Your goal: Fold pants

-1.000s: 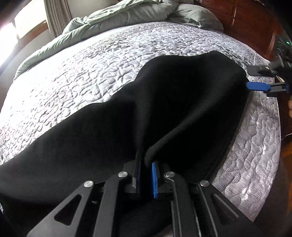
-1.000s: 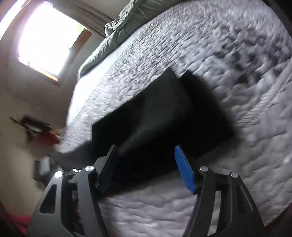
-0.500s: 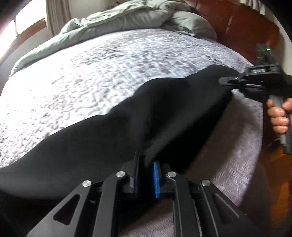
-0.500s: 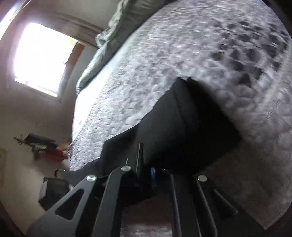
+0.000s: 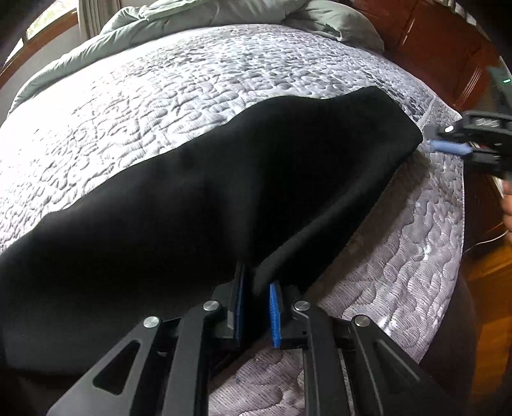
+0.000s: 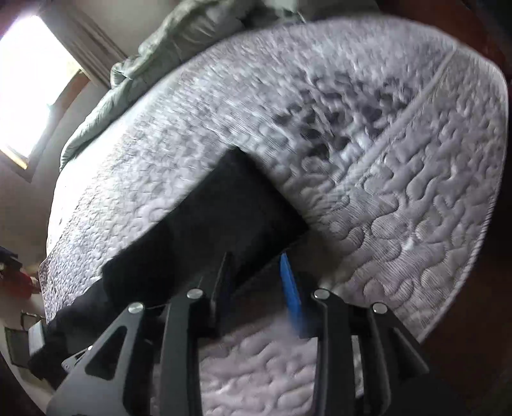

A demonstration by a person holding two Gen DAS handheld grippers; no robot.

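Black pants lie lengthwise across the quilted grey mattress. My left gripper is shut on a raised fold at their near edge, the cloth pinched between the blue pads. In the left wrist view my right gripper hovers just off the far right end of the pants. Its jaws are opening, and its blue pad stands clear of the cloth. In the right wrist view my right gripper frames the end of the pants without pressing on it.
A grey-green duvet is bunched at the far end of the bed. Dark wooden furniture stands close behind the right corner. The mattress edge drops off to the right. A bright window is at the left.
My right gripper closed on the end of the pants, then let go and pulled back with its jaws apart. The pants' end lies on the mattress. My left gripper kept its hold.
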